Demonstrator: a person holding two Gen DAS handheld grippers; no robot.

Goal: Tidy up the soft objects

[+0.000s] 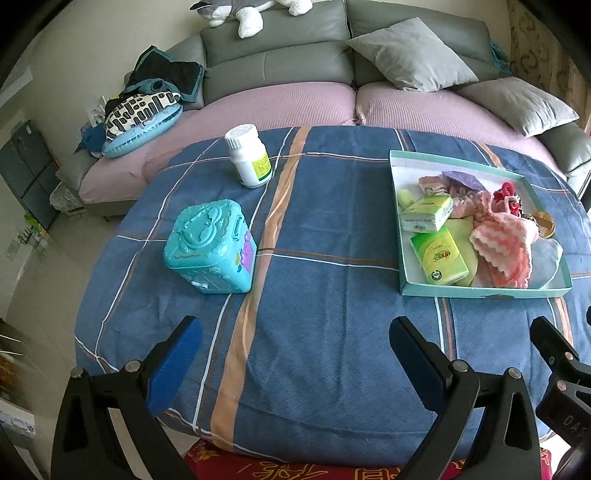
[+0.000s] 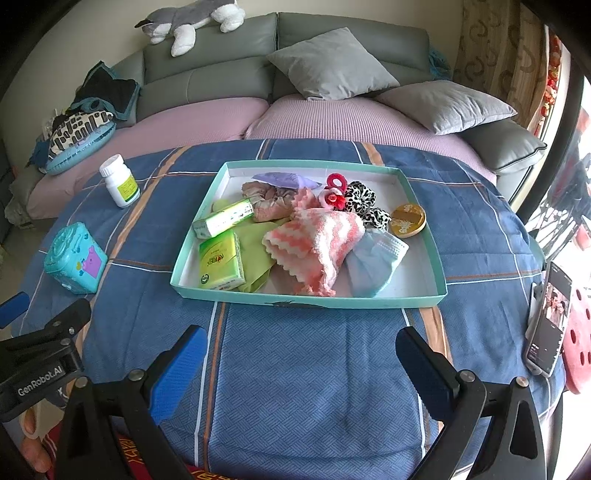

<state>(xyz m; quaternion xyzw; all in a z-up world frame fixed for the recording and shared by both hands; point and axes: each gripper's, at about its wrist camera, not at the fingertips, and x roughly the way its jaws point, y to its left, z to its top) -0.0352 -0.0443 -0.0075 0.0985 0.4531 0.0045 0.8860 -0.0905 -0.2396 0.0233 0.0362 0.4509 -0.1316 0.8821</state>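
A home living room: grey sofa (image 2: pixel 221 70), cushions (image 2: pixel 332 66), plush toy (image 2: pixel 188 18).

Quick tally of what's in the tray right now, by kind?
Tissue packs: 2
Cloths: 2, pink knit, green
Scrunchies and hair ties: 5
Face masks: 2
Gold tin: 1
Total: 12, counting only what shows

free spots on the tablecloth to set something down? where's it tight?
Bare cloth between teal toy box and tray, and along the near edge ahead of both open grippers. Tray interior is crowded; phone takes the right edge.
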